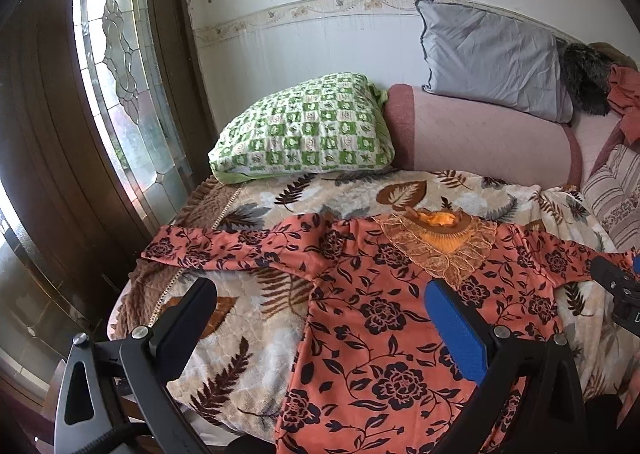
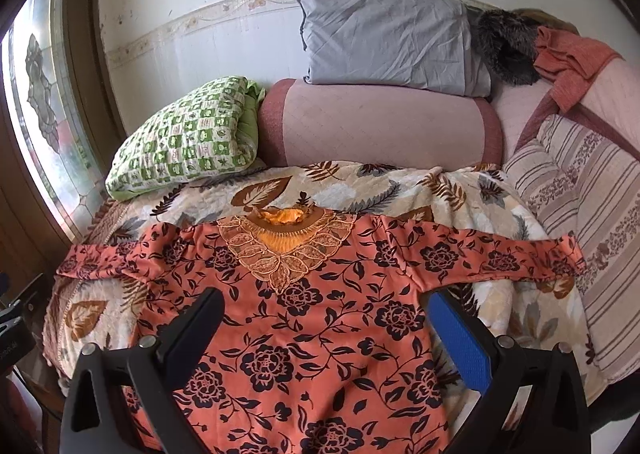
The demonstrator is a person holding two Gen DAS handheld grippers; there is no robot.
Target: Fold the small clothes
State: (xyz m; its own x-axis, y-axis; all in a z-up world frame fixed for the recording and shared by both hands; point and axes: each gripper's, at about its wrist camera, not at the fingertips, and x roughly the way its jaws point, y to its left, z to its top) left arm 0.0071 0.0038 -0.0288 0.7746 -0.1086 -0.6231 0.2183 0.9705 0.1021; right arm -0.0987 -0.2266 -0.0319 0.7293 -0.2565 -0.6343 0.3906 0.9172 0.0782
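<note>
Hovering with both jaws spread wide over an orange floral top (image 2: 304, 334) laid flat on the bed.

My left gripper (image 1: 320, 318) hangs above the top's left edge, one finger over the leaf-print blanket (image 1: 248, 354), the blue-padded one over the fabric; nothing is pinched. My right gripper (image 2: 320, 326) sits over the top's right side, jaws apart and holding nothing. Both sleeves lie stretched out sideways, the lace collar (image 2: 286, 244) pointing toward a green checked pillow (image 2: 188, 142), a pink bolster (image 2: 380, 126) and a grey pillow (image 2: 384, 42) by the wall.
</note>
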